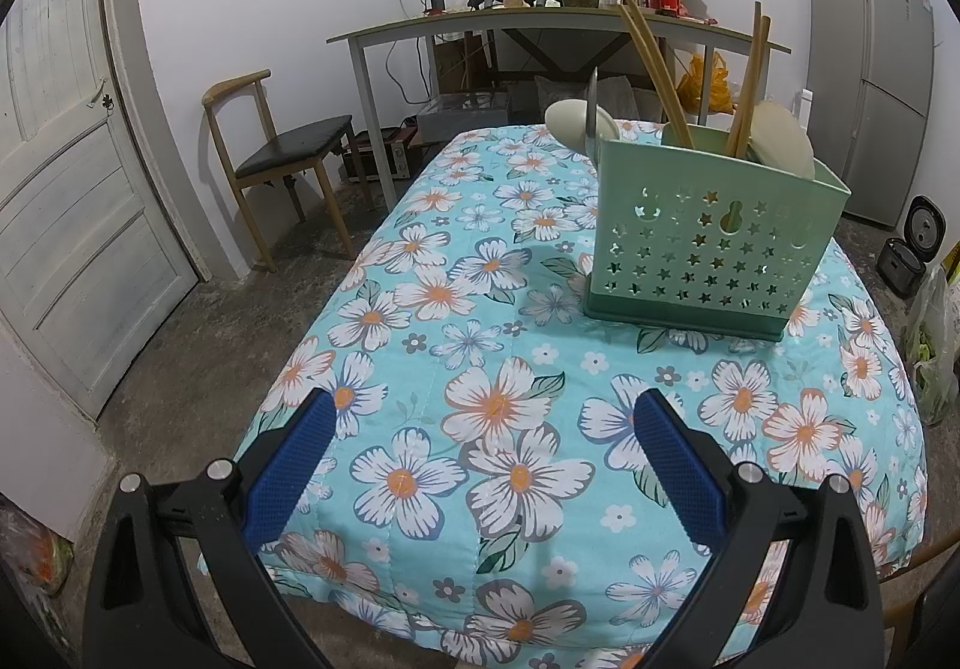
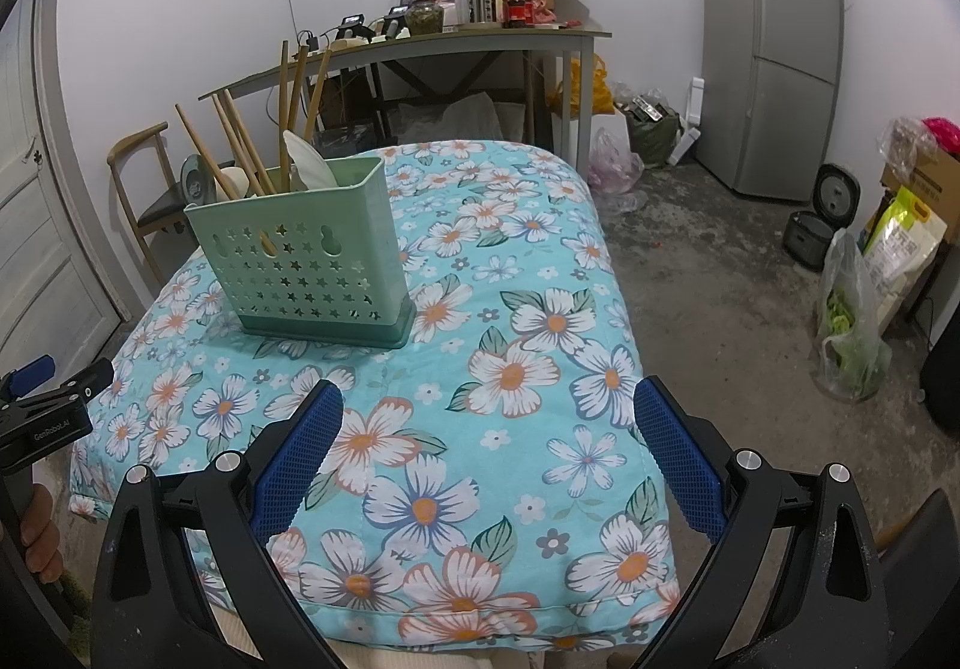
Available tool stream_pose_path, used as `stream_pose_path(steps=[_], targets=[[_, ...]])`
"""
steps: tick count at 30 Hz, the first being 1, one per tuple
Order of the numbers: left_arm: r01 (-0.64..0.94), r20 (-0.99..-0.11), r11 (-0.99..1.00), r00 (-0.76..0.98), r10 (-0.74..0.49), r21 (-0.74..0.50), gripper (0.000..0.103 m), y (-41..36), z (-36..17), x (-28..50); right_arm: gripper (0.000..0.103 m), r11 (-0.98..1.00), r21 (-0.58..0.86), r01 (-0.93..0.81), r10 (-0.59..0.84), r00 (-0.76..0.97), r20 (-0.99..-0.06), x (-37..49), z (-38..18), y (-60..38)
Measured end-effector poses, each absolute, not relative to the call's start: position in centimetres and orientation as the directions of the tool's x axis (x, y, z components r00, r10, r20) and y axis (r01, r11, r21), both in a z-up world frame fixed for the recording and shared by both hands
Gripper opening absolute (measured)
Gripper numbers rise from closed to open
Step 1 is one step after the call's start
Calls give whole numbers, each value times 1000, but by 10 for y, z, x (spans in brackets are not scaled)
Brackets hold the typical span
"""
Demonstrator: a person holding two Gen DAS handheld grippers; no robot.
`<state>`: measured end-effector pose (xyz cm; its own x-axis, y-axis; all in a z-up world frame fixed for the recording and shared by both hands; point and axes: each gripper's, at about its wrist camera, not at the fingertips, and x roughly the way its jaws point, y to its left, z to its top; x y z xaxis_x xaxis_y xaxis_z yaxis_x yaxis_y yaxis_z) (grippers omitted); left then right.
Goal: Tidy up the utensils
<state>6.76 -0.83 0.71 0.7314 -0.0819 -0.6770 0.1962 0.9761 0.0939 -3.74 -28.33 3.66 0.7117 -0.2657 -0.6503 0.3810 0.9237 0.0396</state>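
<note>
1. The only writing I can read is "GenRobot.AI", on the body of the left gripper (image 2: 45, 399) where it shows at the left edge of the right wrist view; the fridge (image 2: 774, 51) carries a sticker too small to read.
2. The green utensil holder (image 1: 708, 231) stands upright on the flowered cloth (image 1: 480, 399) covering the bench, toward its far end, holding chopsticks (image 1: 654, 69), pale spoons (image 1: 780, 141) and a metal spoon (image 1: 591, 111).
3. The left gripper spreads wide, empty, over the near bench edge.
4. The right gripper (image 2: 486, 453) spreads wide too, gripping nothing.
5. Bare cloth lies between the grippers and the holder; open floor flanks the bench on both sides.
</note>
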Motion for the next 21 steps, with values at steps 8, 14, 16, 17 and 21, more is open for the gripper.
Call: stream_pose_path(steps=[8,14,16,17,21], targets=[[196,-677,976,731,-82,94,97,-8,7,68,94,924,39,381,-266,712,-650,-37,37,-282],[197,-677,976,731,-82,93,97,-8,7,68,94,924,39,381,-266,712,-650,-37,38,-282],[196,-677,976,731,-82,93,97,-8,7,68,94,924,38,381,-267,712,-650,-37,38,-282],[196,-677,976,731,-82,93,97,-8,7,68,94,924,39,381,-267,712,-650,-38,37,-283],[196,-678,976,731,-82,93,97,-8,7,68,94,924,38,381,-267,712,-650,-38,38,-282]])
